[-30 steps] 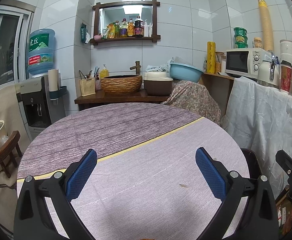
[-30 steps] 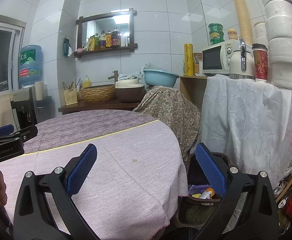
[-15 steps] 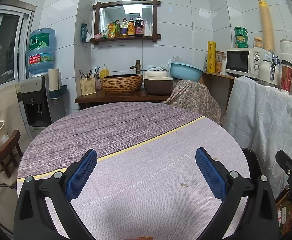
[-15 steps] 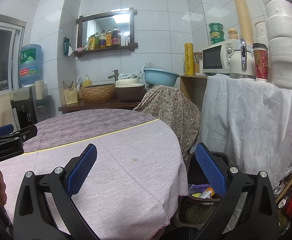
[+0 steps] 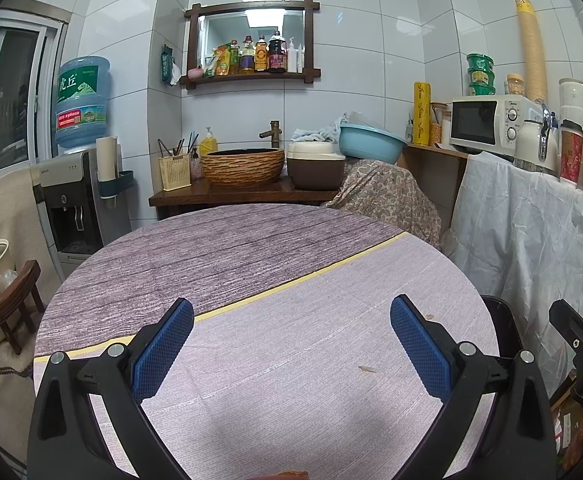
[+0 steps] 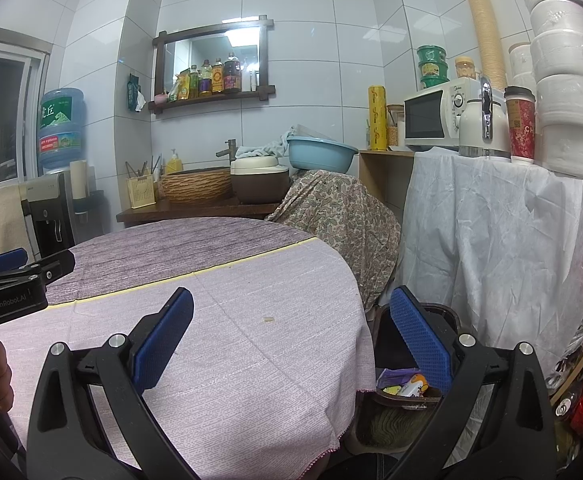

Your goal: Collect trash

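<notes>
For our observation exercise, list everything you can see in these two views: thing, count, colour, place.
table: one, lilac cloth, centre.
scrap: one, tan, on table.
bin: one, dark, wrappers inside, right of table.
basin: one, blue, back.
basket: one, woven brown, back counter.
microwave: one, white, right shelf.
water bottle: one, blue, on dispenser, left.
bottles: several, mixed, wall shelf.
left hand-held gripper: one, black with blue pads, open.
right hand-held gripper: one, same, open.
</notes>
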Action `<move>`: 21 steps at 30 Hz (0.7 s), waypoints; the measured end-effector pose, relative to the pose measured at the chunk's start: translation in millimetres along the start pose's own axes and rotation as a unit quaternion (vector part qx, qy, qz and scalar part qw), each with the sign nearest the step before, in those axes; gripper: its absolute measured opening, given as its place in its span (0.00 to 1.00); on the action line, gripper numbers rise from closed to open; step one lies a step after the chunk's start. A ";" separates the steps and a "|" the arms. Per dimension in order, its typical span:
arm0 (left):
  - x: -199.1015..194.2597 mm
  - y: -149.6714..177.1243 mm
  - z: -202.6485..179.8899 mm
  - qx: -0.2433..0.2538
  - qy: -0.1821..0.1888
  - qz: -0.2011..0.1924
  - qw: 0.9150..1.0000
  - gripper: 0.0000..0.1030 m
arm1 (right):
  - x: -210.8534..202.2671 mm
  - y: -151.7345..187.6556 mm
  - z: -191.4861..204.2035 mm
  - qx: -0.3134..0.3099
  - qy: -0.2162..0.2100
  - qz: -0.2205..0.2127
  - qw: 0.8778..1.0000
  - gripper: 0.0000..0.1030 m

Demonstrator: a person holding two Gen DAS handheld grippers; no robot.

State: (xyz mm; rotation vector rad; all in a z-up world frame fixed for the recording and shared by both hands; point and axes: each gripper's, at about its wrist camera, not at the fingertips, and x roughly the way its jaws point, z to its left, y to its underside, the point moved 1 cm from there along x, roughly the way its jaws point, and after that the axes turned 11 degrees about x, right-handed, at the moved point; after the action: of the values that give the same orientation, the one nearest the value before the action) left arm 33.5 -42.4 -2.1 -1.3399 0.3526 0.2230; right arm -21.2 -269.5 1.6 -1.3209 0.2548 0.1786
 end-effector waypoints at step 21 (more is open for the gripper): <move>1.5 4.0 -0.5 0.000 0.001 0.000 1.000 0.95 | 1.7 0.9 -1.4 -0.001 -0.001 0.001 1.000 0.94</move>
State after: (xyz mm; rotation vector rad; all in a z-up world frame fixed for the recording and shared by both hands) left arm 33.4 -42.2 -6.4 -1.3401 0.3547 0.2227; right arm -19.9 -270.7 0.0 -1.3213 0.2542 0.1827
